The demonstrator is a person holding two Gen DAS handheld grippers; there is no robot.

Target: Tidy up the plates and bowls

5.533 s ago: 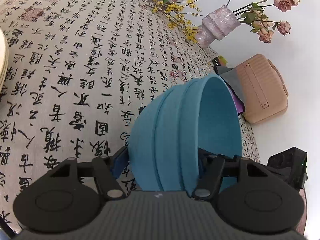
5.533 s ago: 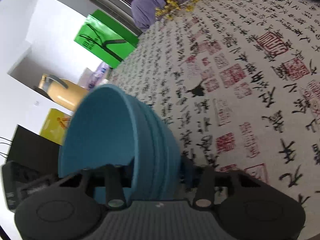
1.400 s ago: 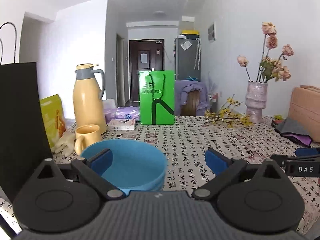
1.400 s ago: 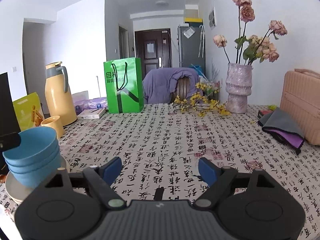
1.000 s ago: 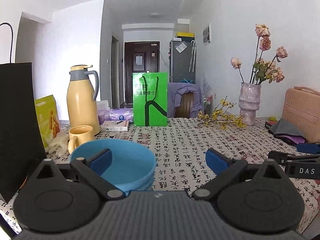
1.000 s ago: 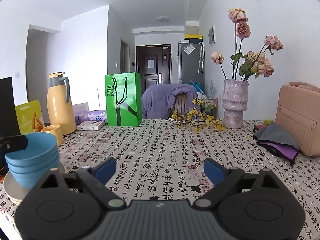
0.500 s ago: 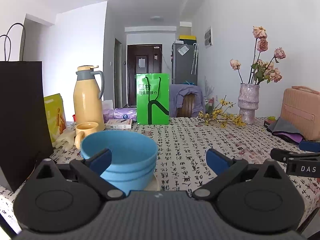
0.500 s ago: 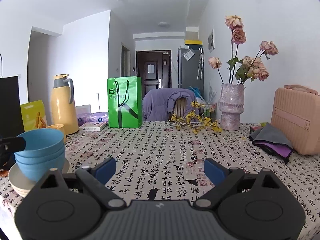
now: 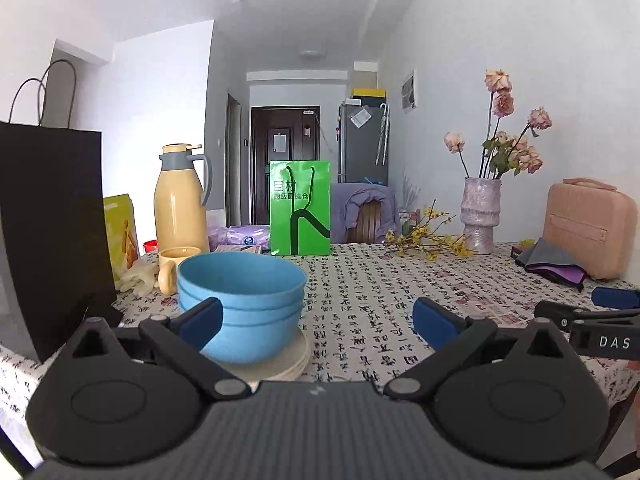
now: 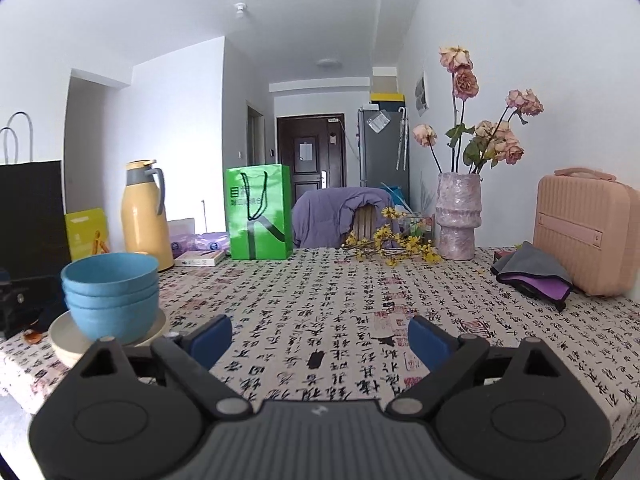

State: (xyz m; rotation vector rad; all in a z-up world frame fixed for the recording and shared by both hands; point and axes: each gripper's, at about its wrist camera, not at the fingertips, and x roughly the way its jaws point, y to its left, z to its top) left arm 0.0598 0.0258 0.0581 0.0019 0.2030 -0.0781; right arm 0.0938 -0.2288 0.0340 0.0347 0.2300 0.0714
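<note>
Right now both tools hang low over the near edge of the table [image 10: 320,280], and neither has anything in it: the left gripper [image 9: 316,318] has its blue pads spread wide over the printed tablecloth [image 9: 380,300], and the right gripper [image 10: 320,338] is spread just as wide, with only cloth showing between its tips. Just past the left gripper's left pad sits the thing that matters, the blue bowls [image 9: 240,300], three of them by the rims I can count, nested upright one inside the other and resting on the cream plates [image 9: 288,364]; how many plates are in that pile I cannot say from where I stand, since the bowls cover most of them. From the right side the same pile shows well off to the left, near the table's corner. To my eye the stacking step looks finished, everything gathered into one tidy tower, and I see no other crockery waiting on the cloth. Any next move would call for little more than drawing both tools back clear without nudging the pile, or perhaps a gentle push to centre it on the plates. Just behind the bowls stand a yellow mug [image 9: 172,268] and a tall yellow thermos [image 9: 180,204], with a black paper bag [image 9: 52,232] to the left. Farther down the table are a green shopping bag [image 9: 300,212], a pale vase of dried roses [image 9: 480,216] and a pink case [image 9: 588,228] on the right.
</note>
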